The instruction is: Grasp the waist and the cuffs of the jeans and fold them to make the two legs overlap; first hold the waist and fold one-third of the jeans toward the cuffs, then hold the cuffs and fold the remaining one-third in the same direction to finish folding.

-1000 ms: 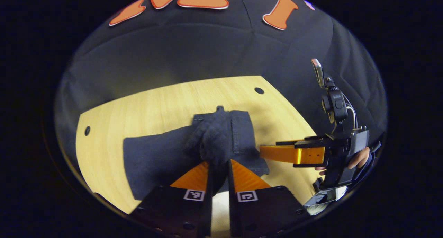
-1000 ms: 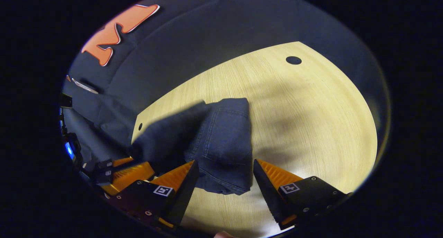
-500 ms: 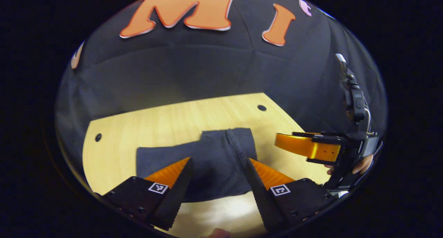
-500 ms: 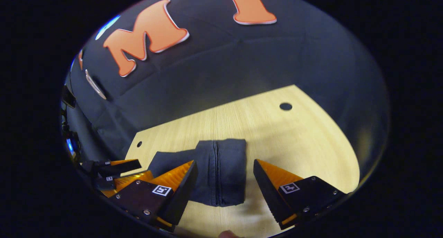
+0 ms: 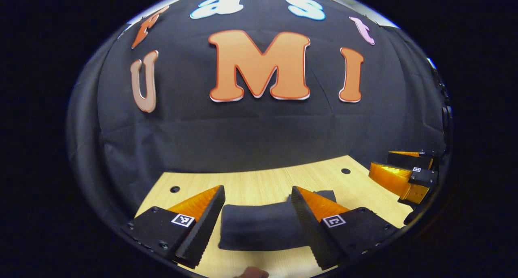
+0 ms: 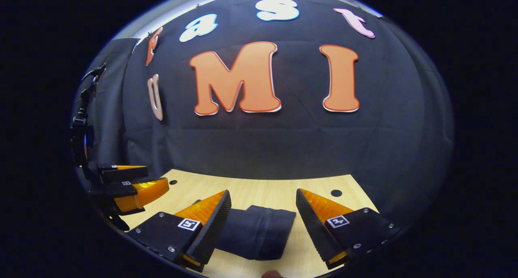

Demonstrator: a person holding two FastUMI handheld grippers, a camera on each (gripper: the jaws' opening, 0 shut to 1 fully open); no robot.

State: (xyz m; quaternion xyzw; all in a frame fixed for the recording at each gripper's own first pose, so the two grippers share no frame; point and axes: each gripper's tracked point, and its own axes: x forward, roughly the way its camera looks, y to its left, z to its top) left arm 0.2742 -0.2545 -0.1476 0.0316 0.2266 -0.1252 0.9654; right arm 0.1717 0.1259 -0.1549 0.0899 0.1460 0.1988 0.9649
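The dark blue jeans [image 5: 261, 226] lie folded into a compact bundle on the light wooden table [image 5: 259, 181]. My left gripper [image 5: 257, 197] hovers over them, open, its orange fingers either side of the bundle with nothing held. In the right gripper view the folded jeans [image 6: 259, 231] lie below and between the fingers of my right gripper [image 6: 263, 200], which is open and empty too. The right gripper [image 5: 404, 175] shows at the far right of the left gripper view; the left gripper [image 6: 129, 187] shows at the far left of the right gripper view.
Small round holes mark the tabletop, among them one hole [image 5: 175, 189] near the back left and another hole [image 6: 336, 193] near the back right. The black cloth wall rises just behind the table's far edge.
The left gripper let go of the jeans and opened. Both grippers lifted and pulled back, tilting up toward the wall. The jeans now lie folded flat on the table.
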